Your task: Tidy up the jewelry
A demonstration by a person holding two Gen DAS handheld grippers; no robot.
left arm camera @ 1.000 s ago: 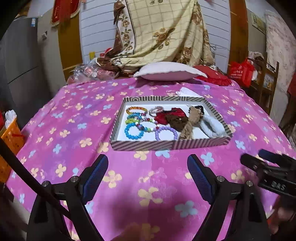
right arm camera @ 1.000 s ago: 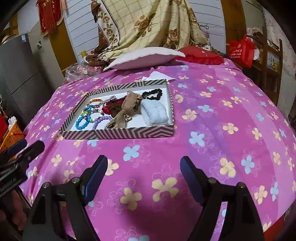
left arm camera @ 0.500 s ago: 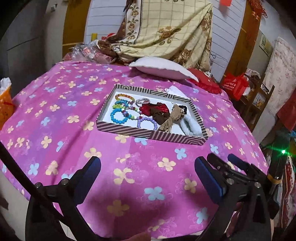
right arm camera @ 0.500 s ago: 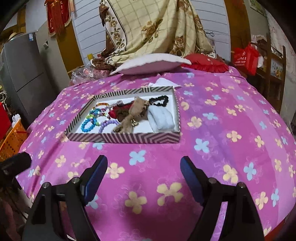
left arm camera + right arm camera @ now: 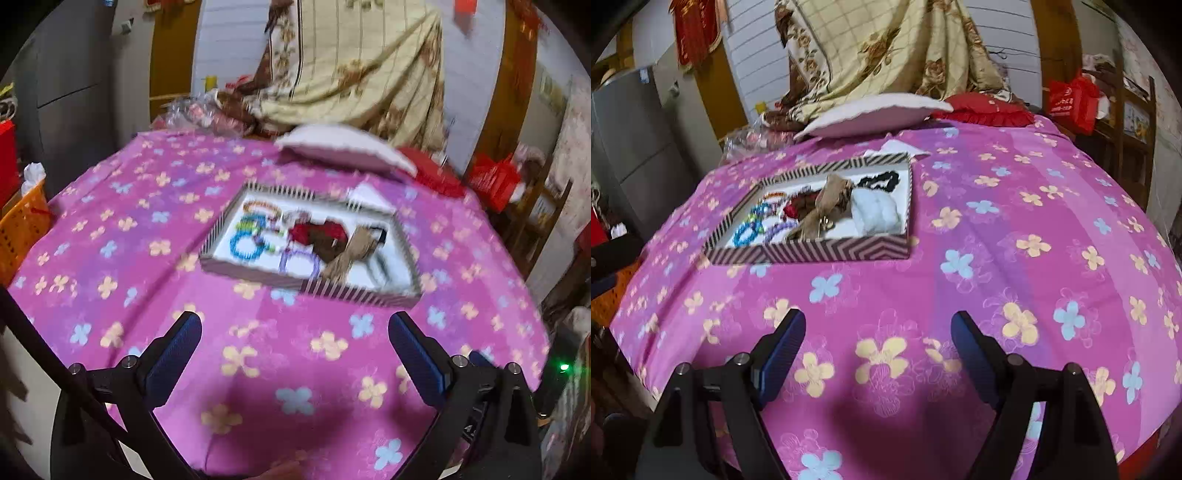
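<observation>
A striped shallow box (image 5: pixel 347 293) (image 5: pixel 827 249) sits on the pink flowered cloth (image 5: pixel 295 369) (image 5: pixel 997 240). Inside lie bead bracelets (image 5: pixel 245 247) (image 5: pixel 748 234), a red and brown scrunchie (image 5: pixel 321 236) (image 5: pixel 798 206), a tan bow (image 5: pixel 351 254) (image 5: pixel 827 206), a white scrunchie (image 5: pixel 875 214) and a black one (image 5: pixel 879 180). My left gripper (image 5: pixel 295 332) is open and empty, well short of the box. My right gripper (image 5: pixel 877 334) is open and empty, in front of the box and to its right. The left wrist view is blurred.
A white pillow (image 5: pixel 875 114) and a red cushion (image 5: pixel 982 110) lie behind the box, under a hanging floral blanket (image 5: pixel 886 48). A white paper (image 5: pixel 899 147) lies by the box's far corner. An orange basket (image 5: pixel 22 225) stands at the left, a wooden rack with a red bag (image 5: pixel 1071 101) at the right.
The left wrist view has swung and pulled back; the box now looks farther away and tilted. The right gripper has shifted slightly; the box sits more to its left. Both stay open.
</observation>
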